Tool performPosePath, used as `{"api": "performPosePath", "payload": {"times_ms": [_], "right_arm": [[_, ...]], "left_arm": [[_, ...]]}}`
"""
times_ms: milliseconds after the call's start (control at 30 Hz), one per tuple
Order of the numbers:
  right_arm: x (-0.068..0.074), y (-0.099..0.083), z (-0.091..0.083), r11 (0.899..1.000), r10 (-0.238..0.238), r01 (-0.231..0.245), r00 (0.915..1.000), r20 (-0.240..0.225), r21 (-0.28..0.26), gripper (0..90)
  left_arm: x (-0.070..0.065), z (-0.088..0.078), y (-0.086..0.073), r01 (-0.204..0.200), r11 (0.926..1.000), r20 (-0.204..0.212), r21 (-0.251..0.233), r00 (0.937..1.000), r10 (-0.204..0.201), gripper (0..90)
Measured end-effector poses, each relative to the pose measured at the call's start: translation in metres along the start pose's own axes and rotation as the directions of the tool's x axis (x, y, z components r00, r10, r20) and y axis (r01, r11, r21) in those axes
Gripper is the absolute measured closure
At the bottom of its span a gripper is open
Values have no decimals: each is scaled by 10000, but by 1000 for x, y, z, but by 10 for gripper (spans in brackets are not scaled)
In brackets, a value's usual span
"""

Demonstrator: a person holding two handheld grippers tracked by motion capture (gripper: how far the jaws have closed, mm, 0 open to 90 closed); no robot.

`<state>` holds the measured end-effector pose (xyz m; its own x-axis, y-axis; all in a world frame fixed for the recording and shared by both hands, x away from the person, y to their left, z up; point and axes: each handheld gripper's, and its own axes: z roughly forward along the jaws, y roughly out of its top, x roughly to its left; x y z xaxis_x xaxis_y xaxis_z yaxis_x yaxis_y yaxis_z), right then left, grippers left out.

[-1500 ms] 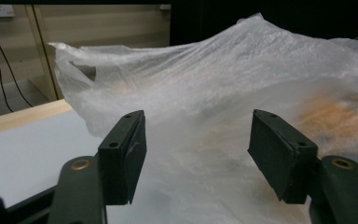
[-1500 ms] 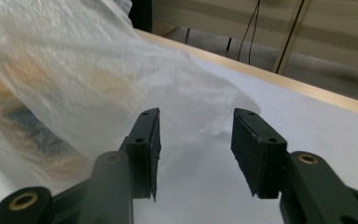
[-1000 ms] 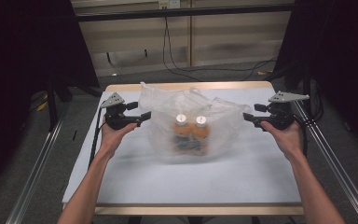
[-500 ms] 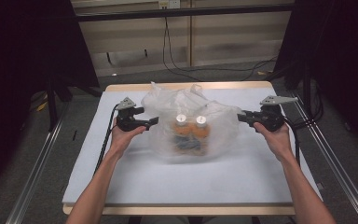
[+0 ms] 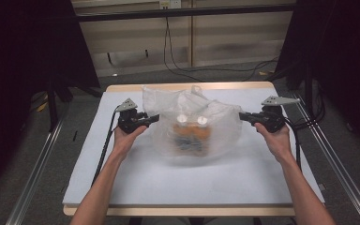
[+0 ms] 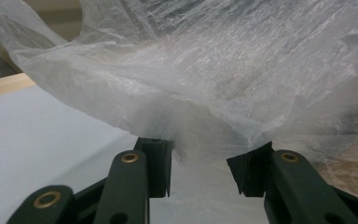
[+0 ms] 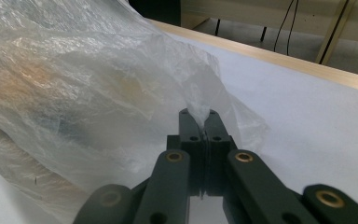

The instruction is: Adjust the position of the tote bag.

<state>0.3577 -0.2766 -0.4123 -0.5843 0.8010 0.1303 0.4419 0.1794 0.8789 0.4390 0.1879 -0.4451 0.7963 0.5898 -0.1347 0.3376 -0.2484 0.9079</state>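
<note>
Item: clear plastic bag [image 5: 187, 126], thin and crinkled, lying at the middle of the grey-topped table [image 5: 136, 183]. Contents: two bottles with white caps [image 5: 182, 118], side by side, orange lower down and blurred through the film.

Left gripper [image 5: 153, 118]: at the bag's left edge. In the left gripper view [image 6: 199, 170] the jaws stand apart, with a bulge of bag film between them; the pads do not yet press it. The jaws have just been closing; a second ago they stood wider and clear of the bag, and the gripper has since come in to its edge and a little lower.

Right gripper [image 5: 242, 116]: at the bag's right edge. In the right gripper view [image 7: 199, 122] the jaws are closed tight on a gathered pinch of film that rises from between the tips. A second ago these jaws were parted short of the bag.

Bag position: unchanged on the table across the interval; its right side is now drawn toward the right gripper.
</note>
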Motion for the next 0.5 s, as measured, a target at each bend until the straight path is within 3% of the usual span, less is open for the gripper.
{"api": "performPosePath", "payload": {"times_ms": [67, 133, 267, 367, 433, 500], "right_arm": [[2, 1, -1, 10000, -84, 84, 10000, 47, 7, 891], [1, 3, -5, 9997, -9, 11, 10000, 66, -225, 894], [0, 5, -12, 9991, 15, -13, 10000, 52, -427, 898], [0, 6, -15, 9983, 12, -12, 10000, -8, -583, 899], [0, 8, -19, 9974, -35, 36, 10000, 21, -716, 897], [1, 9, -22, 9969, -52, 57, 10000, 66, -790, 897]], "left_arm": [[-2, -5, 3, -123, 9999, 19, -47, 9999, 124, 709], [-4, -11, 5, -173, 9998, -11, -84, 9998, 173, 800], [-6, -20, 8, -21, 9997, 186, -240, 9998, 26, 875], [-7, -24, 11, -43, 9995, 389, -299, 9992, 54, 889], [-9, -29, 13, -19, 9993, 366, -370, 9993, 32, 889], [-9, -36, 17, -254, 9985, 241, -488, 9994, 266, 889]]}}
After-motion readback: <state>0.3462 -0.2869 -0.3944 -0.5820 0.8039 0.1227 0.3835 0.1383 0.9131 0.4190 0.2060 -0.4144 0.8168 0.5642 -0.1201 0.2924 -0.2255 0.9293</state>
